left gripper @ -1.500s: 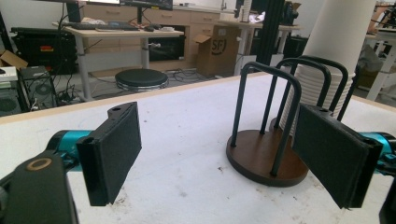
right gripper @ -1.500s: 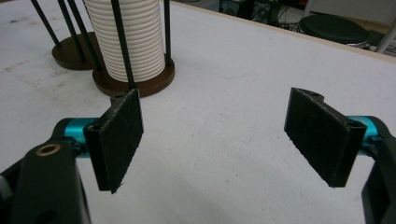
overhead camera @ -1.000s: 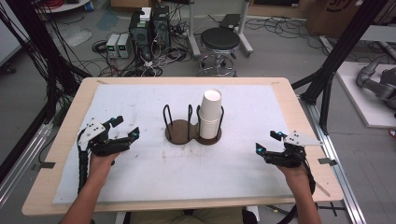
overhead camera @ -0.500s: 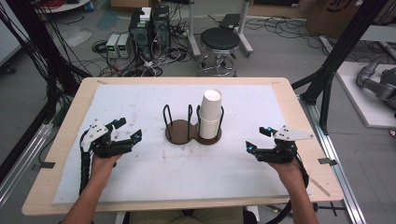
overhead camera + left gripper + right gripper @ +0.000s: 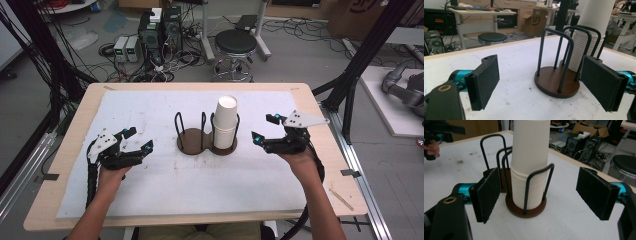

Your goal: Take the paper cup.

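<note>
White cups (image 5: 226,120) stand stacked in my holder (image 5: 205,142). Both my grippers, right (image 5: 263,128) and left (image 5: 138,139), have their fingers spread, grasping nothing.

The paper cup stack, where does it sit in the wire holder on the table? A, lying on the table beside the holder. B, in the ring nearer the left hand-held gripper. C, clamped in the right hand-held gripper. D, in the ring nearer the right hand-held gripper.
D: the paper cup stack stands upright in the holder's ring on the side of the open right hand-held gripper; the other ring is empty.
</note>
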